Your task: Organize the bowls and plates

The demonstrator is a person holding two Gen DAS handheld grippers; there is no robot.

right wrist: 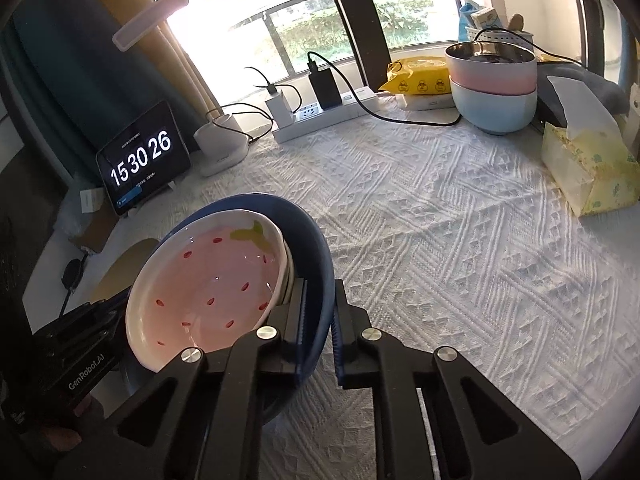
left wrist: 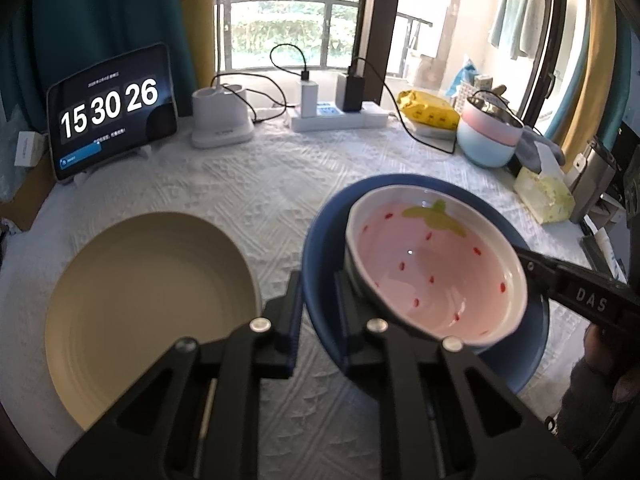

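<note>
Bench [right wrist: 460, 240] under a white textured cloth, window behind. Biggest item on it: a beige plate [left wrist: 148, 304], lying flat on my left side. Just right of it, a blue bowl [left wrist: 532, 340] with a pink strawberry bowl [left wrist: 436, 276] nested inside and tilted. Back right corner: a pink bowl stacked in a light-blue bowl [right wrist: 494, 106], near a yellow tissue box [right wrist: 588, 172]. Back left: tablet clock [left wrist: 110, 114] on a stand.

My left gripper [left wrist: 316, 300] is clamped on the blue bowl's near-left rim, one finger inside, one outside. My right gripper [right wrist: 318, 320] is pinched on the opposite rim of that same blue bowl, wall between its pads.
</note>
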